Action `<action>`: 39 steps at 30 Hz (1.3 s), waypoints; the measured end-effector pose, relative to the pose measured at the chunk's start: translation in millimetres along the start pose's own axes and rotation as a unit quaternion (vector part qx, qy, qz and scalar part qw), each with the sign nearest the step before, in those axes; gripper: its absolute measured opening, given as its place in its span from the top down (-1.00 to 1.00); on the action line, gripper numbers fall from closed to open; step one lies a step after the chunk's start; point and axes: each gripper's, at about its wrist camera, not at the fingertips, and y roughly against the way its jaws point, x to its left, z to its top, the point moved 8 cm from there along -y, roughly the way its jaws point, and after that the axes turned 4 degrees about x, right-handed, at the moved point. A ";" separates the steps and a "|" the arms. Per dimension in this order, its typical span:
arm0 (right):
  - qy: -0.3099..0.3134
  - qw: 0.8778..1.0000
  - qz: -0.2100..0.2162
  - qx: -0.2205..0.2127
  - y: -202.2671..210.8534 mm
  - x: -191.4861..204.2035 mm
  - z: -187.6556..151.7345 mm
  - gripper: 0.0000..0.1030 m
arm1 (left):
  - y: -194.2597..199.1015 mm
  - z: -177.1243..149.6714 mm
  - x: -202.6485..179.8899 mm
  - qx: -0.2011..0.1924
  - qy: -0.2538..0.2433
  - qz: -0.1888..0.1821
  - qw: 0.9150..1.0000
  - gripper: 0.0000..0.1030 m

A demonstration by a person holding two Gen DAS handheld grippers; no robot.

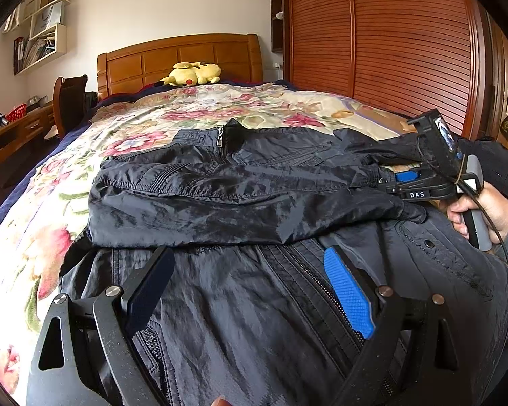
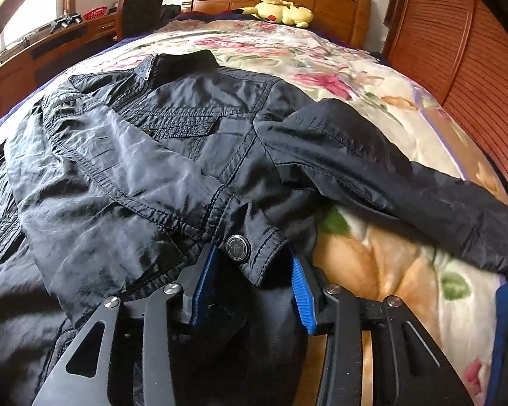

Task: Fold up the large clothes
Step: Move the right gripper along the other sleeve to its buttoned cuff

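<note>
Right wrist: gripper (image 2: 252,282) half-open around cuff (image 2: 250,253)

One dark jacket (image 1: 254,182) with two sleeves, one bed (image 1: 254,101), one yellow plush toy (image 1: 193,73), two tongs (image 1: 250,291) (image 2: 250,284), one chair (image 1: 69,101), one red basket (image 1: 17,112)

jacket (image 2: 125,155): thin dark cloth, slightly glossy, creased
snap (image 2: 237,247): shiny metal
zip (image 1: 221,140): metal pull
pads (image 2: 301,291): blue ribbed rubber or plastic
quilt (image 1: 220,101): soft floral cloth, matt
headboard (image 1: 179,61): polished wood
wardrobe (image 1: 389,40): slatted reddish wood
toy (image 2: 281,10): yellow plush
</note>
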 end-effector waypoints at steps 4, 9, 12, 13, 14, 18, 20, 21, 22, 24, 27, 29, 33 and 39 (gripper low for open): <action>-0.004 1.000 0.004 0.000 2.2 0.7 -2.6 0.06 | 0.0 -0.1 0.5 0.000 0.000 0.000 1.000 -0.76; -0.004 1.000 0.001 -0.005 8.0 -3.3 -8.5 0.03 | 0.0 -0.3 0.7 0.000 0.001 0.000 1.000 -0.76; -0.003 1.000 -0.003 -0.007 10.1 -3.3 -10.1 0.01 | -0.5 -0.5 1.8 0.001 0.004 0.000 1.000 -0.76; -0.004 1.000 -0.004 -0.007 10.5 -3.3 -10.3 0.00 | -0.4 -0.6 2.1 0.001 0.005 -0.001 1.000 -0.76; -0.004 1.000 -0.004 -0.007 10.4 -3.3 -10.8 -0.01 | -0.4 -0.7 2.6 0.001 0.006 -0.001 1.000 -0.76; 0.005 1.000 -0.005 0.006 13.2 -3.9 -9.7 -0.03 | -0.1 -1.2 3.4 0.000 0.006 -0.001 1.000 -0.76; 0.013 1.000 -0.004 0.020 18.4 -5.9 -7.4 -0.03 | -0.5 -1.1 3.7 0.001 0.006 0.000 1.000 -0.76; 0.020 1.000 -0.002 0.024 22.7 -7.4 -4.9 -0.03 | -1.3 -0.9 3.5 0.001 0.005 0.000 1.000 -0.76; 0.026 0.999 -0.005 0.023 28.3 -10.6 -0.9 -0.03 | -1.9 -1.1 3.4 0.002 0.003 0.000 1.000 -0.76; 0.034 0.999 -0.018 0.012 41.8 -22.9 9.5 -0.03 | -2.8 -1.0 1.6 0.003 0.001 0.001 1.000 -0.76; 0.027 0.999 -0.046 0.001 57.6 -56.5 25.3 -0.03 | -3.7 -1.1 0.9 0.003 0.002 0.000 1.000 -0.76; 0.016 0.998 -0.066 -0.005 65.4 -84.5 34.5 -0.03 | -4.8 -1.5 0.3 0.006 0.004 -0.002 1.000 -0.76; -0.017 0.993 -0.119 0.003 72.9 -155.5 50.0 -0.03 | -6.5 -1.6 -0.1 0.008 0.007 -0.003 1.000 -0.76; -0.054 0.981 -0.185 0.029 75.8 -248.7 67.4 -0.03 | -11.5 -0.9 1.0 0.012 0.007 -0.004 1.000 -0.76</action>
